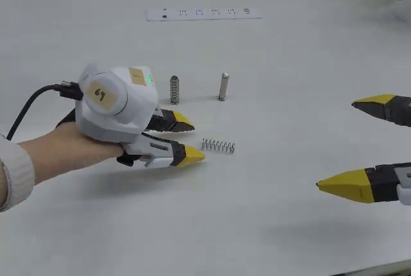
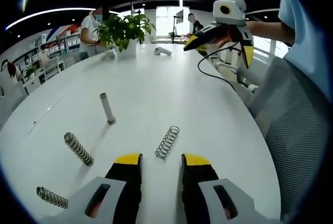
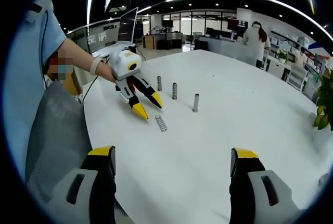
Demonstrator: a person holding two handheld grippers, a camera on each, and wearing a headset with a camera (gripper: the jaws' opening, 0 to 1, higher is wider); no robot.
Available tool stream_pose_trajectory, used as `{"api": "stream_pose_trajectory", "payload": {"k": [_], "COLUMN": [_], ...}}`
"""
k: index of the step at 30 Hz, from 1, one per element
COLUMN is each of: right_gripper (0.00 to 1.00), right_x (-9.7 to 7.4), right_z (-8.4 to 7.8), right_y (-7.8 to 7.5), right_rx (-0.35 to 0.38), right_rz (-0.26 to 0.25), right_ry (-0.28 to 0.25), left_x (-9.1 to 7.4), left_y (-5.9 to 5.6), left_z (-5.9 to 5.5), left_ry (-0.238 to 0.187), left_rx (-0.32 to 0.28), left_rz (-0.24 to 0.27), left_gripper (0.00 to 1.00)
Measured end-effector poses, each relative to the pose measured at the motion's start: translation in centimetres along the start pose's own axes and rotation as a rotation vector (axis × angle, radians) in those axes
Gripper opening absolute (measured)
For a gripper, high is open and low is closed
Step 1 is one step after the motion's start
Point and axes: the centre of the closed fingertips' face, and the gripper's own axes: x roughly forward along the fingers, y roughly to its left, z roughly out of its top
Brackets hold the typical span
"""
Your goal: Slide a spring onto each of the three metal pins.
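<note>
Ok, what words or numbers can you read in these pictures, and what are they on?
"61" or "19", depending which way up: tan sticker on the left hand-held gripper.
Beside it, a second tan sticker: too blurred to read.
Marks on the white strip: too small to read.

A bare grey metal pin (image 1: 223, 86) stands upright on the counter (image 1: 270, 224). Left of it stands a spring-covered pin (image 1: 174, 90), also upright, and another spring-covered pin (image 3: 159, 83) stands beyond that. A loose spring (image 1: 218, 146) lies flat nearer the viewer, apart from them.
</note>
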Motion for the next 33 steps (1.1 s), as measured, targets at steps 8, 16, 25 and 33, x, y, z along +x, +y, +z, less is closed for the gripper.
{"api": "stream_pose_trajectory", "payload": {"k": [8,16,25,33], "right_gripper": [0.88,0.88,0.87,0.86], "right_x": [0.0,-0.1,0.1,0.1], "right_z": [-0.3,-0.5,-0.4,-0.1], "right_y": [0.1,0.3,0.5,0.6], "right_rx": [0.016,0.027,0.022,0.017], "right_rz": [0.000,-0.003,0.001,0.005], "right_ry": [0.000,0.000,0.001,-0.002], "left_x": [1.1,1.6,1.6,1.7], "left_y": [-0.2,-0.1,-0.6,-0.9], "left_z": [-0.1,0.3,-0.1,-0.1], "left_ry": [0.025,0.030,0.055,0.062], "left_rx": [0.030,0.057,0.066,0.064], "left_rz": [-0.041,-0.059,-0.079,-0.083], "left_gripper": [0.15,0.09,0.05,0.03]}}
